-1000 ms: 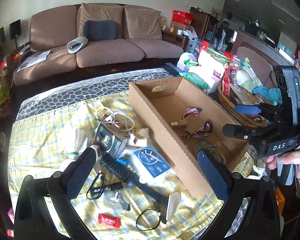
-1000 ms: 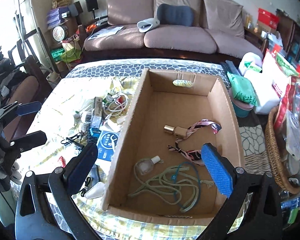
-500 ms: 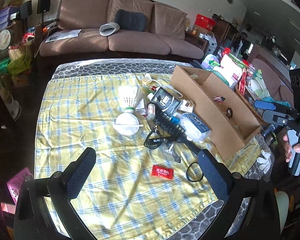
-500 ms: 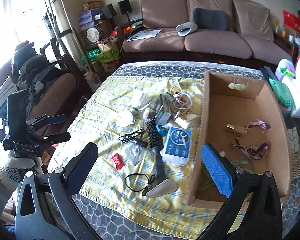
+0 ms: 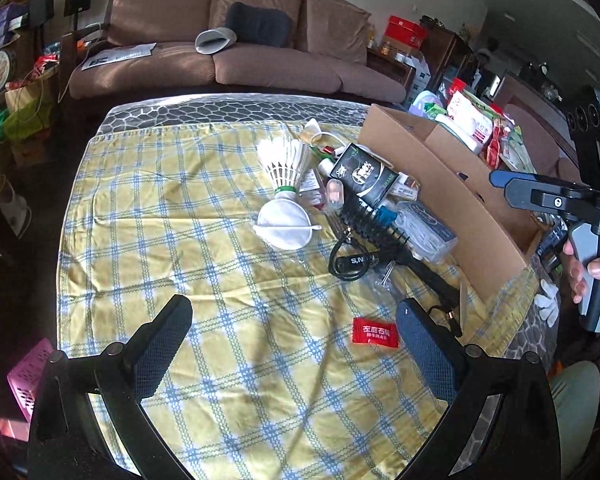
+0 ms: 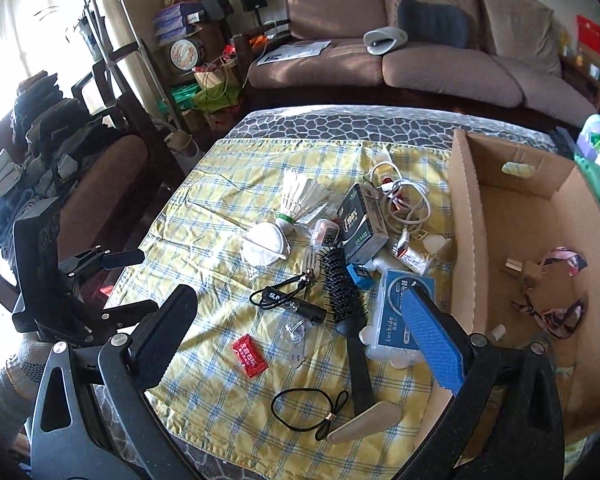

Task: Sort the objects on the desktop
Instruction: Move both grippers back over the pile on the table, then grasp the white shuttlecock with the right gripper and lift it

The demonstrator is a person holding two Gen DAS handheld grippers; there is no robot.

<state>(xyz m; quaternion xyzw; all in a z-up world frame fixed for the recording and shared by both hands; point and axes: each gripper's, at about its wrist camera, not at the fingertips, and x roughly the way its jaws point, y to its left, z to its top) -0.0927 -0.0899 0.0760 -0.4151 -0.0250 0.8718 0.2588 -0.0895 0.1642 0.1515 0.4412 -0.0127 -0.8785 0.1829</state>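
1. While both claws, left claw [image 5: 290,344] and right claw [image 6: 300,324], are hanging released and empty above the worktop [image 6: 204,184], we are choosing a target.
2. We are eyeing the brush [image 6: 346,300], lying mid-clutter beside the box [image 6: 466,240].
3. We are advising a grip across its handle, clear of the cord [image 6: 288,300].

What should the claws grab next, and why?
Probably the right claw should dip toward the black hairbrush. Both claws are open and empty, the brush lies nearest below it on the yellow cloth, and the cardboard box waits just beside.
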